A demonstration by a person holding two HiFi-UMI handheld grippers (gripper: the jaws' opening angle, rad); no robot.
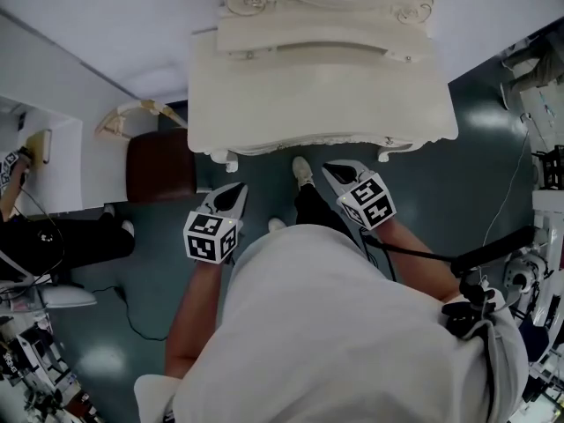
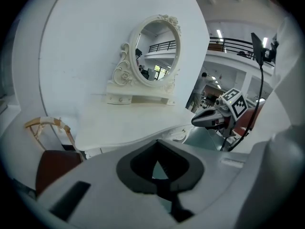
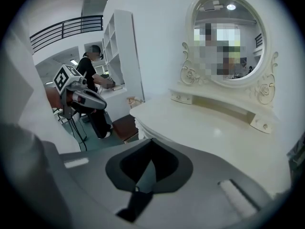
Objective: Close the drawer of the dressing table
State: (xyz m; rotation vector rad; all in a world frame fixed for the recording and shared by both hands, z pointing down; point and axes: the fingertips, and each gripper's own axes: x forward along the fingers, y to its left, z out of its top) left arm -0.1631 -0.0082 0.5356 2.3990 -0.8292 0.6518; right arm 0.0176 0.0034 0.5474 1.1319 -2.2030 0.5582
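The white dressing table (image 1: 317,95) stands in front of me, its oval mirror (image 2: 155,51) at the back. From above its front edge looks flush, and I see no drawer standing out. My left gripper (image 1: 240,189) is shut and empty, held in the air just short of the table's front left corner. My right gripper (image 1: 330,170) looks shut and empty too, close to the front edge on the right. In the left gripper view the right gripper (image 2: 194,120) hovers beside the table (image 2: 128,125). In the right gripper view the left gripper (image 3: 102,104) hangs left of the table (image 3: 205,123).
A brown upholstered stool (image 1: 159,166) sits at the table's left. A person in black (image 1: 53,236) works at a white desk further left. A cable (image 1: 132,320) lies on the dark floor. Equipment (image 1: 542,271) crowds the right edge. My own feet (image 1: 302,173) are under the table front.
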